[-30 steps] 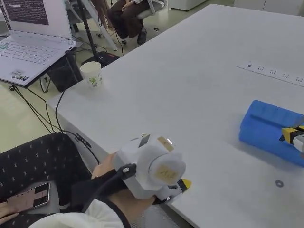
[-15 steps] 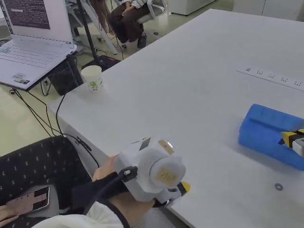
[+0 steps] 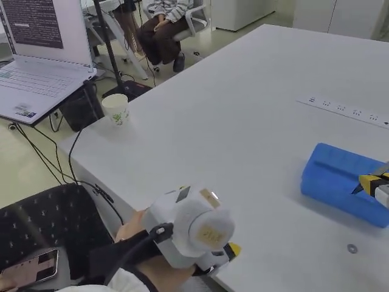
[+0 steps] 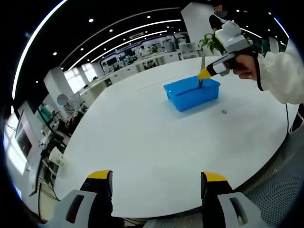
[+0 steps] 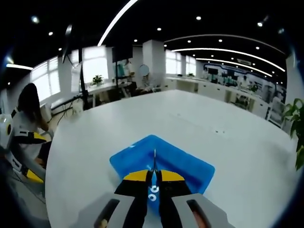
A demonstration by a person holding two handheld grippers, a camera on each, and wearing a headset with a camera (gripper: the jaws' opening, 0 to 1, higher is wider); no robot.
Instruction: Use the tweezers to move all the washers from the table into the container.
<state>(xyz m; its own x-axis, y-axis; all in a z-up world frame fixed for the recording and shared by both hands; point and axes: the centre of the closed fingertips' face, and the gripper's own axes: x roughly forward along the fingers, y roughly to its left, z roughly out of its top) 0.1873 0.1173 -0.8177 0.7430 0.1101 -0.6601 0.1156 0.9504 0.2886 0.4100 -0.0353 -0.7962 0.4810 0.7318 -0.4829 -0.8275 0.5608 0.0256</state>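
The left gripper view gave the plainest account. The right claw (image 4: 205, 73) hung above the blue container (image 4: 192, 95), tipped downward by a hand (image 4: 244, 64) in a white sleeve. The tweezers (image 4: 201, 81) reached down past the container's rim. One washer (image 4: 224, 112) lay on the white worktop (image 4: 142, 133), near the container on the side toward the person. The same view showed the left claw (image 4: 154, 176) gaping wide with nothing between its jaws. It was held low over the worktop's near edge, well apart from the container.

The right gripper view looked straight along the tweezers. The right claw's jaws were pressed together on them, and the thin tip pointed over the container's inside. Whether the tip carried a washer could not be told.

The head view added the surroundings: a paper cup (image 3: 115, 109) near a corner of the worktop, a power strip (image 3: 343, 111) beyond the container, and a laptop (image 3: 42, 67) on a separate surface alongside. In it the left hand gripped its tool from behind at the worktop's near edge, a black cable trailing back along the wrist.
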